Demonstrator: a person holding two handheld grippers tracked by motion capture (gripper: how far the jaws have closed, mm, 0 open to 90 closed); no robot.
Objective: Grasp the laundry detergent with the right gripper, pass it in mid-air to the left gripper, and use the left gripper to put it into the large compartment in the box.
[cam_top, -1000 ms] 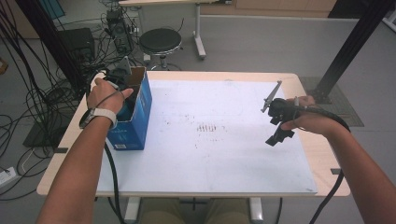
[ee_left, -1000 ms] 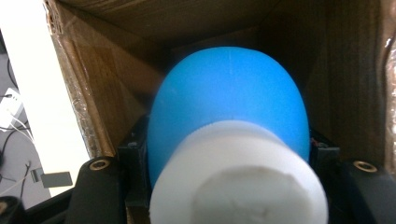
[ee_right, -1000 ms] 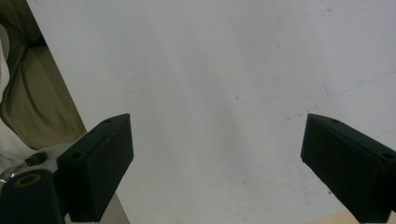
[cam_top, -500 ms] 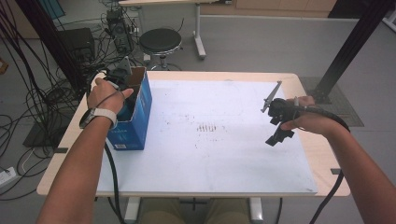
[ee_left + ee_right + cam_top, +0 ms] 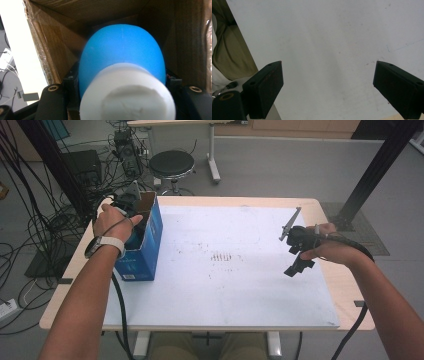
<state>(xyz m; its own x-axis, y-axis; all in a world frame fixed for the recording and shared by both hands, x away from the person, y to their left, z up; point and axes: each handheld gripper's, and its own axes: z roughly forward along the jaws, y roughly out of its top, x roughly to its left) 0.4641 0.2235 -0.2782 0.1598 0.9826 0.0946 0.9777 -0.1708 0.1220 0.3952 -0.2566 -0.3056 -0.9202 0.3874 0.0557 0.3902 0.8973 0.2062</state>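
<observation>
The left hand-held gripper [image 5: 131,215] reaches down into the blue cardboard box [image 5: 145,254] at the tabletop's [image 5: 240,290] left edge, clamped on a blue bottle with a white cap [image 5: 122,60], probably to lift it out. The right hand-held gripper [image 5: 300,257] hovers with jaws apart, holding nothing, over the right side.

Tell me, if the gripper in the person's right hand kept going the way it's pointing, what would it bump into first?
Probably the white table top: the open right gripper looks along its jaws straight at it, nothing between.
</observation>
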